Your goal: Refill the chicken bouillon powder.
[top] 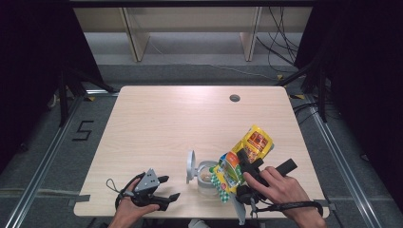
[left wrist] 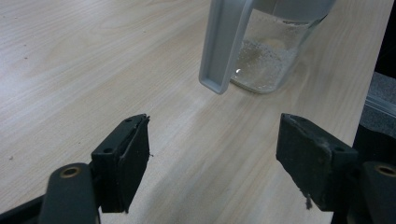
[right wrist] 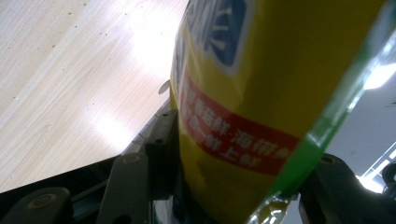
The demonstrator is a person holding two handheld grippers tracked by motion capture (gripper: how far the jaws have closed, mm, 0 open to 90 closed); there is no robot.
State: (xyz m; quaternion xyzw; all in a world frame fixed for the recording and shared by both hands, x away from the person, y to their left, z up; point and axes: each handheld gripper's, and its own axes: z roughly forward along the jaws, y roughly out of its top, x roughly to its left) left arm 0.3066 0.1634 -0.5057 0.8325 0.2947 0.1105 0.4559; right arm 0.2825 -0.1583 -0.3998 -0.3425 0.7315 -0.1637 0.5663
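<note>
On the bench (top: 161,123), your right tongs (top: 242,164) pinch a yellow snack bag (top: 244,159) tilted over the open glass jar (top: 206,178) near the front edge, while your left tongs (top: 166,187) rest spread with nothing between them, apart from the jar on its left.

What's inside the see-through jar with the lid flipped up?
The jar holds a pale, grainy layer at the bottom, seen through its glass. The yellow snack bag, held in the right tongs, leans over its rim and hides part of the inside.
</note>
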